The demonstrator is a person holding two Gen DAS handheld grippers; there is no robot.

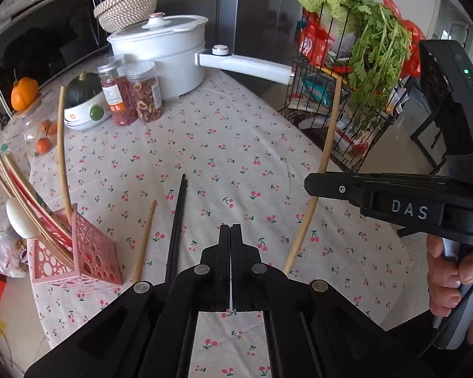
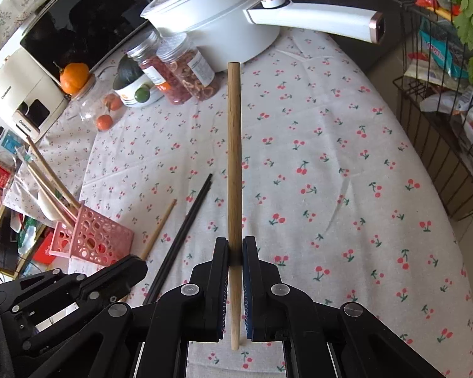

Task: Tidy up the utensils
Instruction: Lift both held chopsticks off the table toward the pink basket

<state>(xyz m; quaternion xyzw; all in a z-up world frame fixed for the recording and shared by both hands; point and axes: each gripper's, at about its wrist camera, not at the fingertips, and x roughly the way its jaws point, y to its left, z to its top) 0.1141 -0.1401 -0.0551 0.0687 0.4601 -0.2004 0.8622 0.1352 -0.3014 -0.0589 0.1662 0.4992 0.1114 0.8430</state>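
— Chopsticks first: where are they all?

— One wooden chopstick point(image 2: 234, 170) is clamped between the pads of the right hand-held gripper point(image 2: 235, 245), sticking out well past its fingertips and lifted off the desk point(image 2: 331, 145). A black pair point(image 1: 176, 230) lies flat on the cherry-print cloth, with another wooden chopstick point(image 1: 145, 239) just beside it. More wooden ones lean in the pink holder point(image 1: 78, 252) at the desk's left edge.

— And the left hand-held gripper point(image 1: 230, 228)?

— Clenched on nothing, jaws pressed together above the cloth, the black pair just to its left.

— Does either camera catch something the other misses?

— The left one shows a hand point(image 1: 451, 277) wrapped round the right tool's handle, and the held stick slanting across the desk from the side. The right one looks straight along that stick and catches the left tool only at its lower left corner. It also shows a cream appliance point(image 2: 22, 100) at the far left.
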